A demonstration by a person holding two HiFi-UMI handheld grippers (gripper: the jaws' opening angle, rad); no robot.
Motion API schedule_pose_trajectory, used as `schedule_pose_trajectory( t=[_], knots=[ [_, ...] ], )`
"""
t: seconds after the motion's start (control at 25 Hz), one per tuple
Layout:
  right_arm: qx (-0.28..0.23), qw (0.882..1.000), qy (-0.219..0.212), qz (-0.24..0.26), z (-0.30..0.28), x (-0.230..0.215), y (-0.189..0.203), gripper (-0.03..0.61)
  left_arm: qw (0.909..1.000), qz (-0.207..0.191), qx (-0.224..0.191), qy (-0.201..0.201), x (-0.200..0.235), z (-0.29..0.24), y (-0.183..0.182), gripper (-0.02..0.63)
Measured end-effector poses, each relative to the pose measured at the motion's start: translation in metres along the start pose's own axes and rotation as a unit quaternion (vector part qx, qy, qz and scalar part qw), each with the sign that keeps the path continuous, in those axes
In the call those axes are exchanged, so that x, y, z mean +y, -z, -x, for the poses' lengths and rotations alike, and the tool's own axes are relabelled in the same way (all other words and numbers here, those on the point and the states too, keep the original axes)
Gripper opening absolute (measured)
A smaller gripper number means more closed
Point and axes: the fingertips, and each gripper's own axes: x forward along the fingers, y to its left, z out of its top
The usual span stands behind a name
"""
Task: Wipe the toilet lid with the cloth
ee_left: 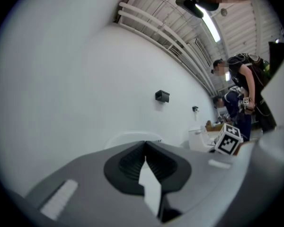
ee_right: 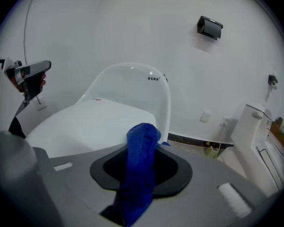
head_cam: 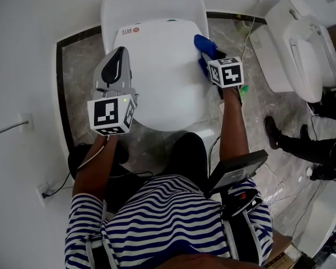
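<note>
The white toilet lid point(head_cam: 157, 72) is closed and fills the middle of the head view; it also shows in the right gripper view point(ee_right: 85, 122). A blue cloth point(head_cam: 204, 45) hangs over the lid's right edge, and my right gripper point(head_cam: 205, 54) is shut on it. In the right gripper view the cloth point(ee_right: 139, 169) is pinched between the jaws and droops toward the camera. My left gripper point(head_cam: 119, 58) hovers over the lid's left edge, shut and empty. Its jaws point(ee_left: 145, 143) meet tip to tip and point at the white wall.
A second white toilet point(head_cam: 297, 49) stands at the right, with a person's dark boots point(head_cam: 285, 139) beside it. Cables point(head_cam: 280, 189) trail over the marble floor. A wall socket point(head_cam: 25, 121) sits at the left. Other people point(ee_left: 241, 79) stand far off.
</note>
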Motion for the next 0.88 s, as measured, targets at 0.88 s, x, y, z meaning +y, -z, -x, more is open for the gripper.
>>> schedule_pose_trajectory(
  t=[0.88],
  knots=[
    [-0.198, 0.974, -0.059, 0.094, 0.117, 0.098, -0.162, 0.117, 0.9999, 0.002, -0.009, -0.01, 0.01, 0.018, -0.01, 0.002]
  ],
)
